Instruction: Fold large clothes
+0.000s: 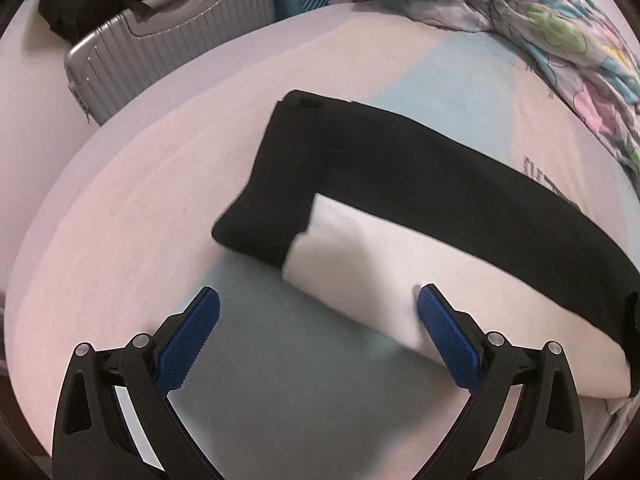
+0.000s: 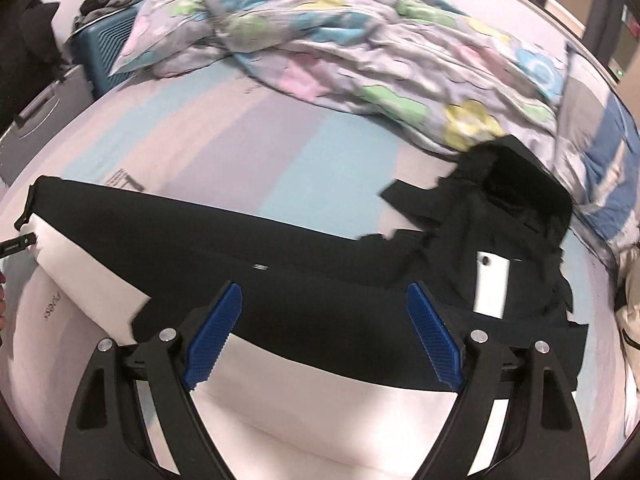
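Both grippers empty above a half-folded black-and-white coat on the bed

The coat (image 2: 304,256) lies lengthwise across the striped sheet (image 2: 248,148), black panel folded over white, its fur-trimmed hood (image 2: 516,184) bunched at the right end near the flowered quilt (image 2: 360,52). The left gripper (image 1: 318,338) hangs wide with nothing between its blue pads, over the sleeve end (image 1: 260,216) at the left; the right gripper (image 2: 322,334) is equally wide and empty above the coat's middle. To my eye the next fold will go best if each gripper takes a near corner of the white edge (image 2: 320,392), pinching all layers together, and both lift evenly so the black panel does not slide. The hood looks bulky and probably wants tucking flat first. A grey case (image 1: 168,40) stands beyond the bed's far left.
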`<move>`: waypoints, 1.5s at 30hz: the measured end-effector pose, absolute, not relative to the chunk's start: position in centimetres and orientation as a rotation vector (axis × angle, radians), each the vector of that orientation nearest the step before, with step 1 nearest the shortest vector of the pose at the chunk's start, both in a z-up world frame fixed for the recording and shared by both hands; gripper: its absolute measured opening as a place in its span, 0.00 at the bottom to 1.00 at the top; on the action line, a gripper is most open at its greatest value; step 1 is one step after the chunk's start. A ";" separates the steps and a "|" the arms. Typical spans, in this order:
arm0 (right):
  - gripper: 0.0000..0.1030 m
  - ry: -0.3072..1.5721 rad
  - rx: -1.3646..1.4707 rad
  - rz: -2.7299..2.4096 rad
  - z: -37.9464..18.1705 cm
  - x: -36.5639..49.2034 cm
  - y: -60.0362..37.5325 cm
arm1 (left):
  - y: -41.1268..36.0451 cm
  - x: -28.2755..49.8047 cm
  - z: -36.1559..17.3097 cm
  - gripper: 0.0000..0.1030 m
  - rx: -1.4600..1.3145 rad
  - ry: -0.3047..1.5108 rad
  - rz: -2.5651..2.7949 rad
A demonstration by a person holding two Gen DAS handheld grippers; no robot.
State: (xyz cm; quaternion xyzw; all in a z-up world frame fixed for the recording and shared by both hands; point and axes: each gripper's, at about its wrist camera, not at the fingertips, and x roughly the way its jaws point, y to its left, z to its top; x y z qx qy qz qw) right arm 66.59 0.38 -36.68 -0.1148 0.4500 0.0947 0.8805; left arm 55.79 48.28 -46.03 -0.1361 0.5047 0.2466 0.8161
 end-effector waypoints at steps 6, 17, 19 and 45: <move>0.79 0.938 -0.245 0.205 -36.7 66.2 2.2 | 49.9 56.7 -47.0 0.95 -0.305 1.080 0.515; 0.79 0.975 -0.211 0.180 -37.5 65.6 0.5 | 49.3 57.8 -47.2 0.93 -0.275 1.113 0.526; 0.79 0.986 -0.185 0.173 -37.9 65.6 -0.2 | 48.7 57.9 -47.1 0.85 -0.253 1.103 0.515; 0.93 1.057 -0.108 0.039 -40.0 66.7 -7.1 | 40.8 59.7 -42.5 0.12 -0.077 0.979 0.400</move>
